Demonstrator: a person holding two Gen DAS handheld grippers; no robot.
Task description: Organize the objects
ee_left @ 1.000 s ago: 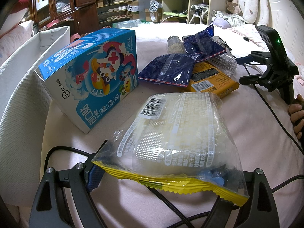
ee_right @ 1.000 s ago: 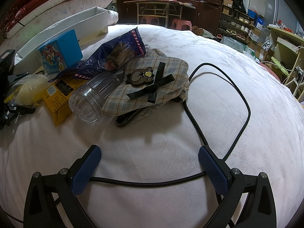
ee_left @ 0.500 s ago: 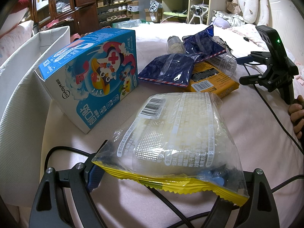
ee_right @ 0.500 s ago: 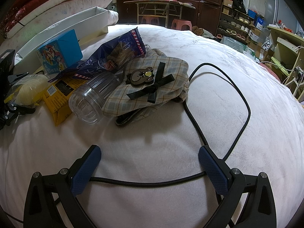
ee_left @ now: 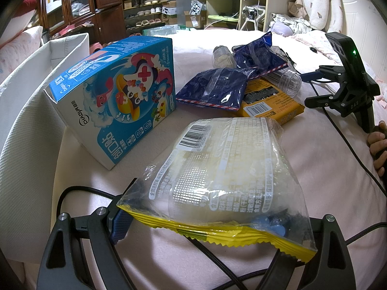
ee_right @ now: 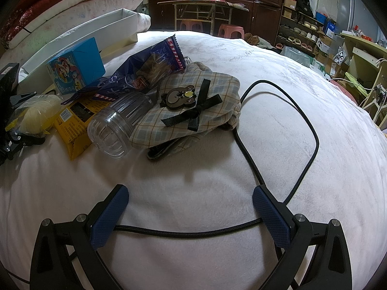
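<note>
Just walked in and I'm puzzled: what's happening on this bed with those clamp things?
A person is tidying a bed, holding a gripper in each hand. The left gripper has a clear yellow-edged snack bag between its wide jaws. The right gripper is open and empty, with a plaid pouch and a clear jar ahead of it.

A shoe rack and desk stand beyond the bed.

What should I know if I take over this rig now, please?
Left gripper: fingers closed on the clear snack bag.
Right gripper: open, empty, above the bed, cable between its fingers.
On the bed, close together: blue box, dark blue packets, yellow packet, clear jar, plaid pouch.
Done: only the snack bag is picked up.
Left: place it, then sort the rest.
</note>
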